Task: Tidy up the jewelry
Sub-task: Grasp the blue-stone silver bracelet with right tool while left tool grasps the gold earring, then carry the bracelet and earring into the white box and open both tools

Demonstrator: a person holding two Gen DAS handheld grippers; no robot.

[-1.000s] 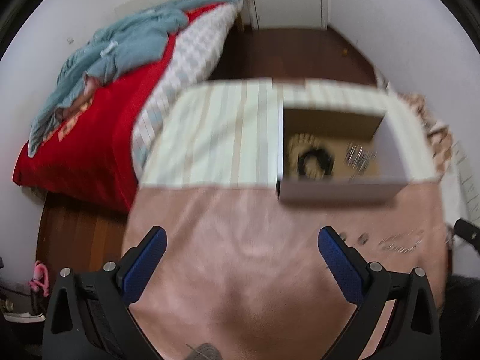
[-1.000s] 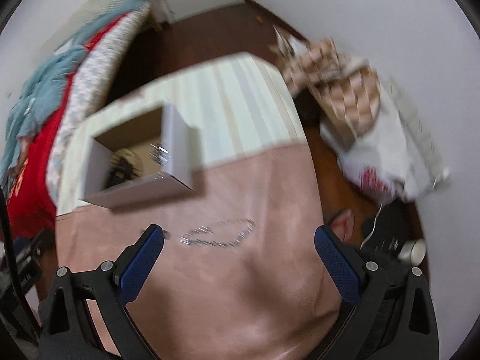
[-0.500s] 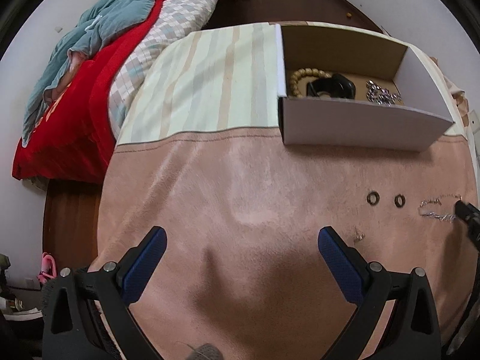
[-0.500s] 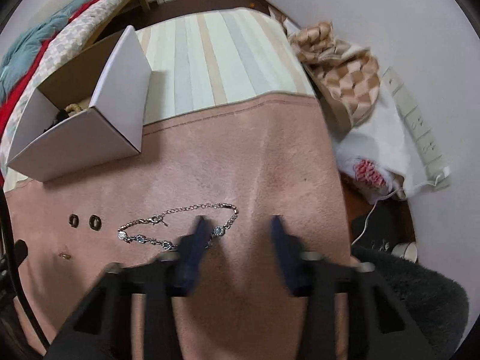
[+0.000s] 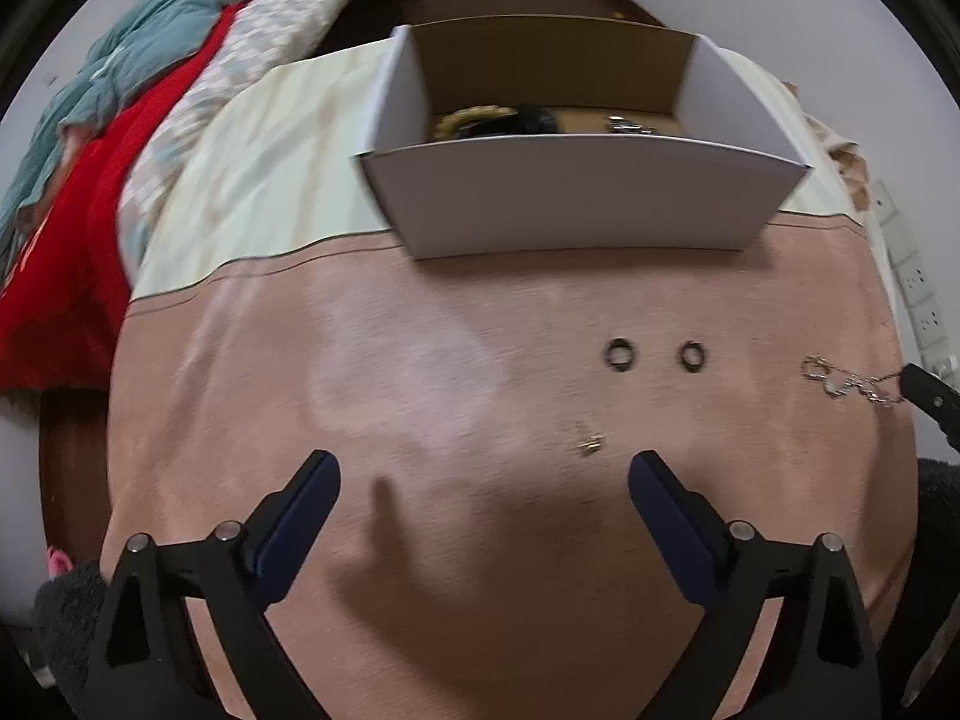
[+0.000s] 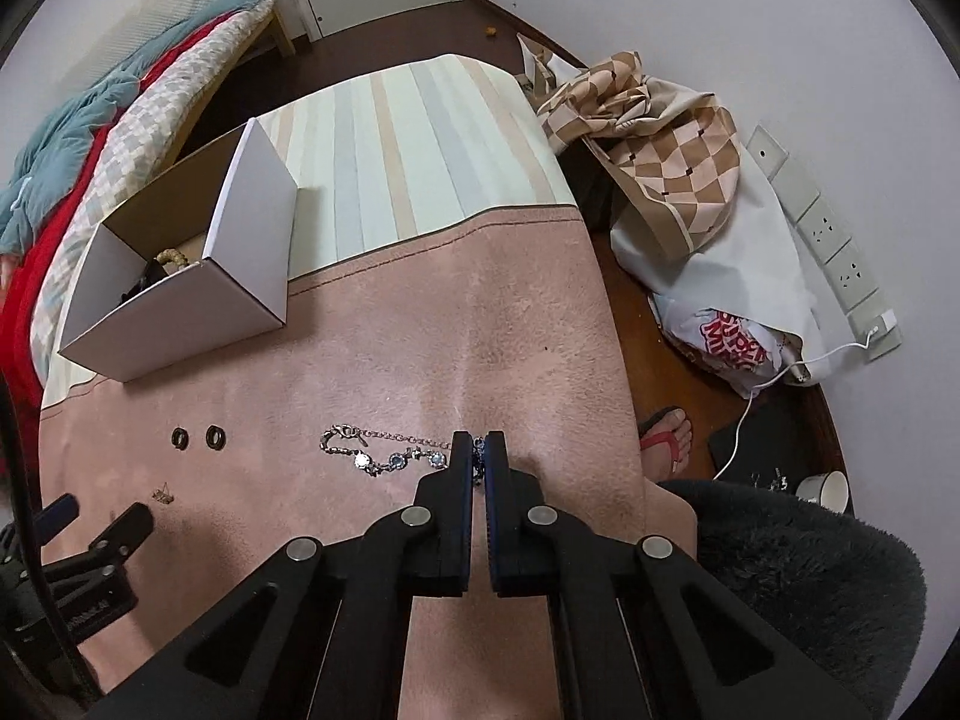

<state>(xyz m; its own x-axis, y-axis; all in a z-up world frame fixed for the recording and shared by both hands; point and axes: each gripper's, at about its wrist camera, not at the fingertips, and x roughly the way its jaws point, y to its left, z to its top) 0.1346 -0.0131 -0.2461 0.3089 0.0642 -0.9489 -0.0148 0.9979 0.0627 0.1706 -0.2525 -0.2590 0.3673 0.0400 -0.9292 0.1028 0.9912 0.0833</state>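
Pink suede-like cloth (image 6: 522,324) covers the near half of the table, a striped cloth (image 6: 420,138) the far half — a soft, plain ground on which small metal pieces show up and do not roll. White cardboard box (image 6: 180,330) stands open-topped across the seam of the two cloths, well apart from the loose pieces; it already holds a beaded bracelet (image 5: 474,116), something black and a bit of silver chain, so I judge it the collecting place. Right gripper (image 6: 479,450) is closed down to a narrow slit on the right-hand end of the chain bracelet (image 6: 384,450), blue stones visible between the pads; most of the chain lies slack on the cloth, trailing left. Gripping at one end likely lets the rest hang free when raised, rather than bunching. Left gripper (image 5: 483,480) hovers low over the pink cloth with jaws spread wide, holding nothing — waiting its turn, by the look of it. Just ahead of its right finger lies a small gold earring (image 5: 591,446); beyond that, two dark rings (image 5: 654,355) sit side by side, apart from each other. Whether the chain's pinched end has left the cloth, I cannot tell. Remaining by my reckoning: bracelet, rings, earring, all yet outside the box.
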